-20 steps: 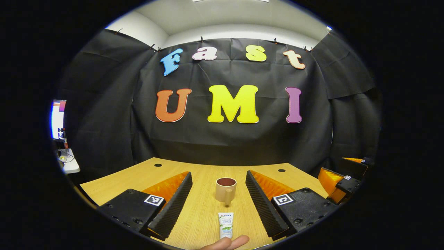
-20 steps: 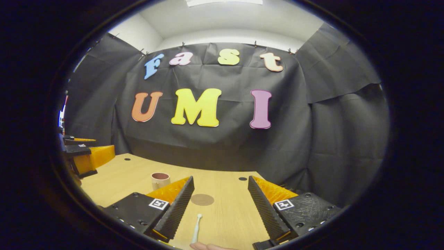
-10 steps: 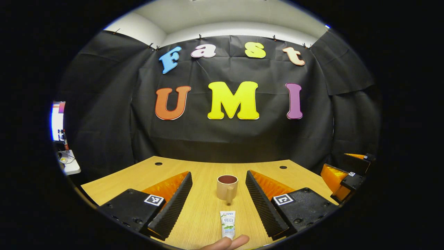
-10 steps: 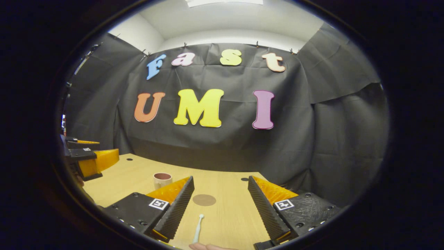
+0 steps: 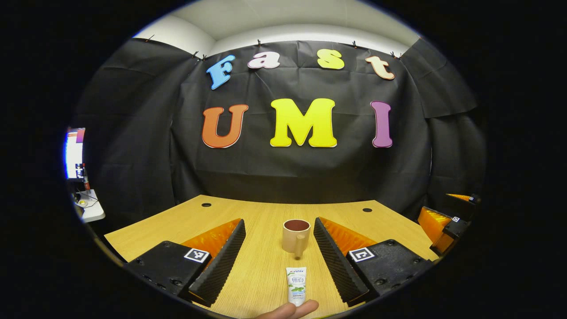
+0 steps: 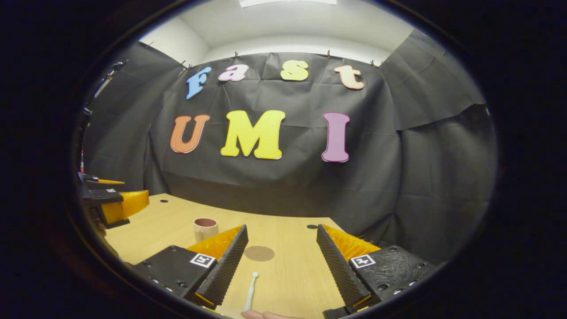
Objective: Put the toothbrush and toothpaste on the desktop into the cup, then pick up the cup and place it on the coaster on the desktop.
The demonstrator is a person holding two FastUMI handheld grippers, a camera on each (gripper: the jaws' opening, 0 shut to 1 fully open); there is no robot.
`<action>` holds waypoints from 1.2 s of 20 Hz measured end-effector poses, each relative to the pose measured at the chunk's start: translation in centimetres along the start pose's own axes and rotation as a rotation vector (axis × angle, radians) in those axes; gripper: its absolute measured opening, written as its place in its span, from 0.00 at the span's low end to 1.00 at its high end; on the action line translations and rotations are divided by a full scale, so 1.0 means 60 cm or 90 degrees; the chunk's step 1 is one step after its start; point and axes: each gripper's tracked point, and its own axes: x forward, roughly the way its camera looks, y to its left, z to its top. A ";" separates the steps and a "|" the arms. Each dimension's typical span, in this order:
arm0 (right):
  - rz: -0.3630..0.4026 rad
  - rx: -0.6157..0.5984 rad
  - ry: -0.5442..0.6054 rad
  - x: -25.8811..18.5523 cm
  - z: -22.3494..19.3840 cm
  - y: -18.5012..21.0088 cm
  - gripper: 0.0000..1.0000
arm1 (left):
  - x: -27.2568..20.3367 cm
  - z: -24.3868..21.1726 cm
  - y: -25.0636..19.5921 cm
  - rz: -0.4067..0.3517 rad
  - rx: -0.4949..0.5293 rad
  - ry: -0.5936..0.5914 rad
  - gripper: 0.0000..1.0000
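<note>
While my left gripper [image 5: 279, 257] hangs wide apart over the wooden desk [image 5: 257, 217], the toothpaste tube [image 5: 297, 285] lies near, between its fingers, with the tan cup [image 5: 295, 236] just past it. My right gripper [image 6: 281, 266] is apart too, with the white toothbrush [image 6: 250, 291] near and the round coaster [image 6: 259, 253] farther off.

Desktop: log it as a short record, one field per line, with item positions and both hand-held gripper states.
cup: upright on desk, holds nothing visible
toothpaste: flat on desk, nearer than cup
toothbrush: flat on desk
coaster: bare, beyond toothbrush
left hand-held gripper: open, holding nothing
right hand-held gripper: open, holding nothing
</note>
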 end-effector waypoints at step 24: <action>-0.036 0.018 0.026 0.026 -0.017 -0.032 0.94 | 0.004 -0.357 -0.071 -0.060 -0.039 0.418 0.93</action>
